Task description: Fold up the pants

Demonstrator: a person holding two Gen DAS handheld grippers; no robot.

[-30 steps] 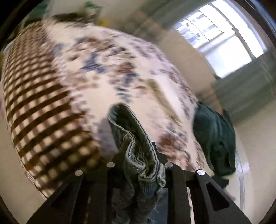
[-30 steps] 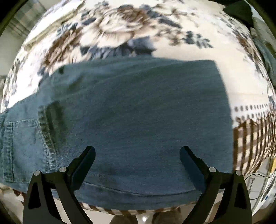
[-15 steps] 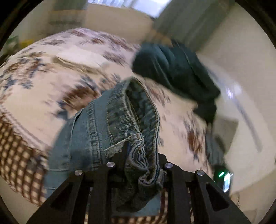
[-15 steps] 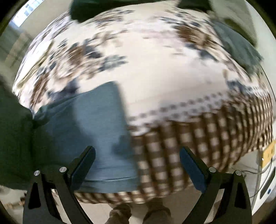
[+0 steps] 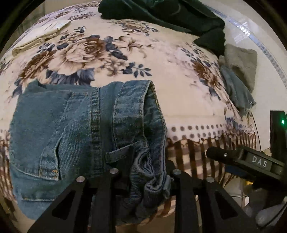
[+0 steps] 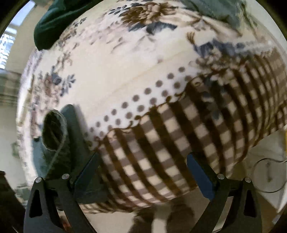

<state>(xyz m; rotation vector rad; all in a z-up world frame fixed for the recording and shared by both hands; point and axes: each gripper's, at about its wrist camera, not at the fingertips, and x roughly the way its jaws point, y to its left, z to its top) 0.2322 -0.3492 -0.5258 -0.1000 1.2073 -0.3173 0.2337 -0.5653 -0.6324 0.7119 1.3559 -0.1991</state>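
Observation:
Blue denim pants lie folded on the floral bedspread, back pocket showing at the left. My left gripper is shut on a bunched waistband edge of the pants near the bed's front edge. The right gripper shows in the left wrist view to the right of the pants. In the right wrist view my right gripper is open and empty over the checked border of the bedspread. The pants' open fold sits to its left.
A dark green garment lies at the far side of the bed, with a grey cloth and a small denim piece at the right edge. A cream cloth lies at the far left. A cable lies on the floor.
My left gripper swung with the waistband and laid it over the pants near the front edge. My right gripper moved off the pants to the right, over the checked border, staying open.

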